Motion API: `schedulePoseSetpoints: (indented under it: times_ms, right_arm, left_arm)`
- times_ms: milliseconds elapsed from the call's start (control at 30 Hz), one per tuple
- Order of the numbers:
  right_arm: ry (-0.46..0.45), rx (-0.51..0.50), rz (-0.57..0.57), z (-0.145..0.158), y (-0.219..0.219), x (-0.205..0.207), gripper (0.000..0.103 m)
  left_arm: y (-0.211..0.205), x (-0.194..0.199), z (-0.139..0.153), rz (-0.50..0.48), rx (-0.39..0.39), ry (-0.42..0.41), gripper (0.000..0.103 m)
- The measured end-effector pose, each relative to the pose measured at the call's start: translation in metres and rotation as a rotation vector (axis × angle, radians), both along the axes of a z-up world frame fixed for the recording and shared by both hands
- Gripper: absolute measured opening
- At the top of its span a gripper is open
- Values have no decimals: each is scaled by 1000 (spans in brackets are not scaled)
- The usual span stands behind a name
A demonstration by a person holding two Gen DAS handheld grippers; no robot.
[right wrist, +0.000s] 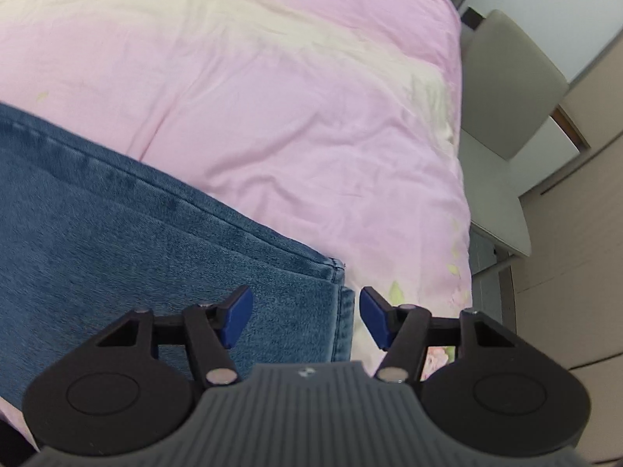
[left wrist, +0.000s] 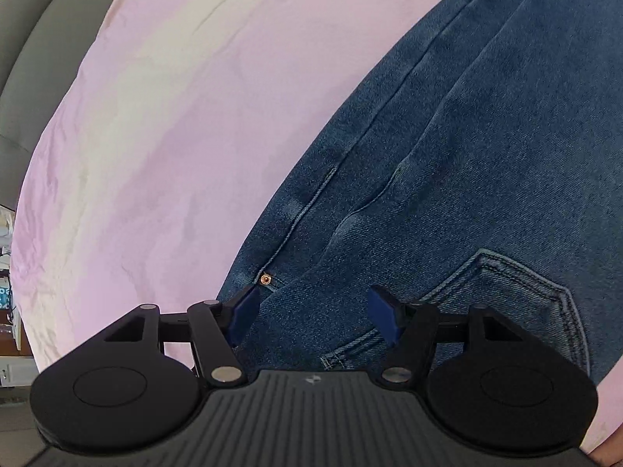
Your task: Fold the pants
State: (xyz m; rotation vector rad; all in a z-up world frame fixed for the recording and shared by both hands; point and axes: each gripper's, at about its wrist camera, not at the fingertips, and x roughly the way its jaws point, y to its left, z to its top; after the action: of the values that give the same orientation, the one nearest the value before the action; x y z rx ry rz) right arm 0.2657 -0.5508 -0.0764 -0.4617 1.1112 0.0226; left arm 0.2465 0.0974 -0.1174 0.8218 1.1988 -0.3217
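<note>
Blue jeans (left wrist: 447,155) lie flat on a pink bedsheet (left wrist: 155,136). In the left wrist view I see the top end, with a copper rivet (left wrist: 265,280) and a stitched back pocket (left wrist: 525,303). My left gripper (left wrist: 313,315) hangs open just above the denim by the rivet, its blue pads (left wrist: 245,311) apart and holding nothing. In the right wrist view the leg end of the jeans (right wrist: 155,253) stops at a hem (right wrist: 340,311). My right gripper (right wrist: 305,317) is open, straddling that hem corner, and the pads (right wrist: 235,315) do not press on it.
The pink sheet (right wrist: 292,97) runs to the bed's right edge. Beyond it stand a grey chair (right wrist: 506,89) and a white table edge (right wrist: 502,214) on a beige floor (right wrist: 576,272). A grey padded surface (left wrist: 27,39) borders the bed at the upper left of the left wrist view.
</note>
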Motion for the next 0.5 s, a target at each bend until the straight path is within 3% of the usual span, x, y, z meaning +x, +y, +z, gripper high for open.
schedulePoseSetpoints:
  times_ms: [333, 433, 500]
  right_arm:
    - [223, 15, 317, -55, 17, 34, 64]
    - [279, 49, 267, -66, 13, 46, 65]
    - [319, 83, 200, -69, 13, 53, 58]
  left_arm:
    - [5, 21, -23, -8, 30, 127, 75]
    - [9, 28, -27, 23, 16, 163, 72]
    - [10, 30, -30, 39, 12, 177, 65]
